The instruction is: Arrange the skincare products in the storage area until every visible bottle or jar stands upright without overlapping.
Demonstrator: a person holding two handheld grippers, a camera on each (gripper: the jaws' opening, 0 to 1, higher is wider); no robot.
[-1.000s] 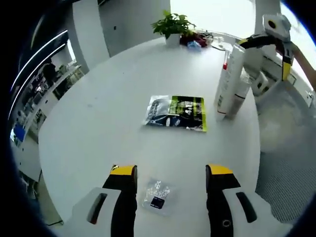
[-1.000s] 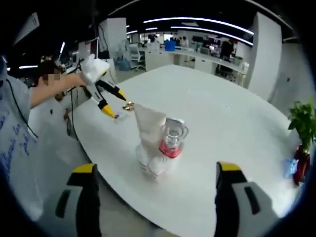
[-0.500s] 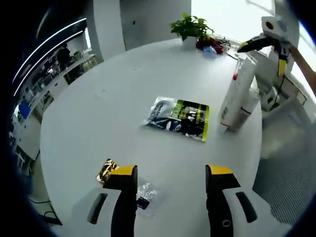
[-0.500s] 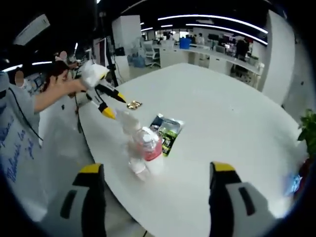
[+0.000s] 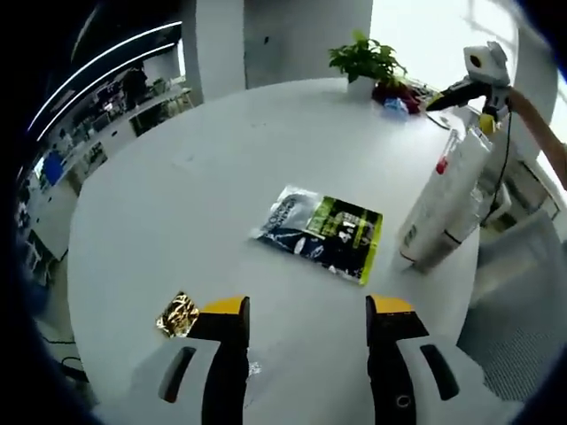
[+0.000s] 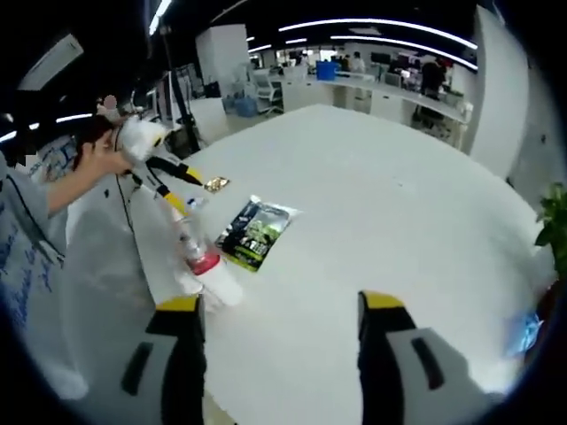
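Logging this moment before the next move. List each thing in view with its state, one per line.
Left hand-held gripper: open, holding nothing.
Right hand-held gripper: open, holding nothing.
White bottle with red collar: standing but leaning, at the table edge.
Green and black packet: lying flat.
Gold wrapper: lying flat, crinkled.
Potted plant: upright at the far edge.
White table: bare across most of its top.

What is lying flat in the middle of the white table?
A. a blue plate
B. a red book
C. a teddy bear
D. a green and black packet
D: the green and black packet lies flat on the white table, between the gold wrapper and the bottles.
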